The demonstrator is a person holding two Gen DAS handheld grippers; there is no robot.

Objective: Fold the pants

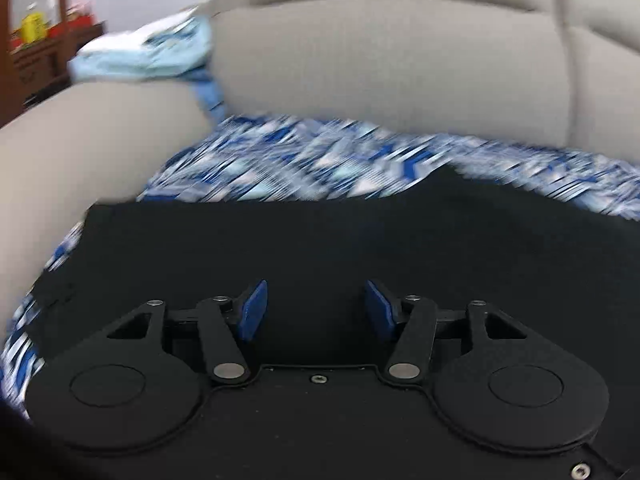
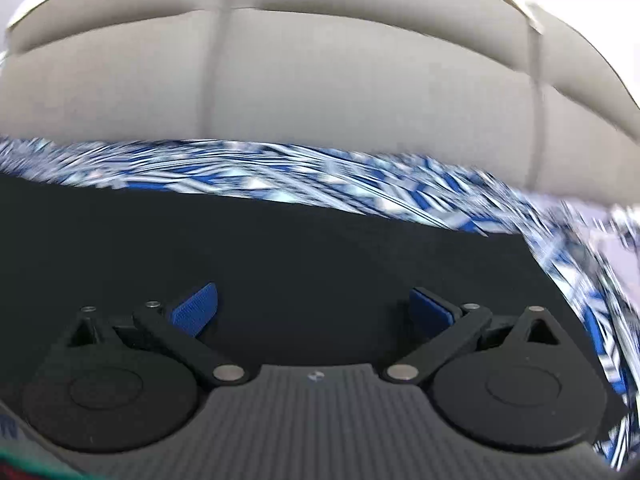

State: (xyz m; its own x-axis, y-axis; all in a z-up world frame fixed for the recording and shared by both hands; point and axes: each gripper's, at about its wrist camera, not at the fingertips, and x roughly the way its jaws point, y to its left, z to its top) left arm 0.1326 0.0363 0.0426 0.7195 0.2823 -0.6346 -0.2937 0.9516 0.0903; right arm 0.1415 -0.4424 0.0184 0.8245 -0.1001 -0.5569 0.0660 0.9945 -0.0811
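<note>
Plainly, we see our left gripper with its blue pads parted and nothing between them, poised above the black pants. Those pants lie flat on a blue-and-white patterned cover spread over the seat of a grey sofa, their far edge running across the left wrist view just short of the backrest. Our right gripper stands wider still, its blue pads spread well apart and empty, also over the black cloth, whose right-hand edge slants down beside the patterned cover. The grey backrest fills the upper half of that view. A light blue cloth sits bunched on the sofa arm at the left, and beyond it a dark wooden cabinet carries a yellow container and red items. Both views are smeared, so we can read no brand, label or writing anywhere, not on the yellow container either.
</note>
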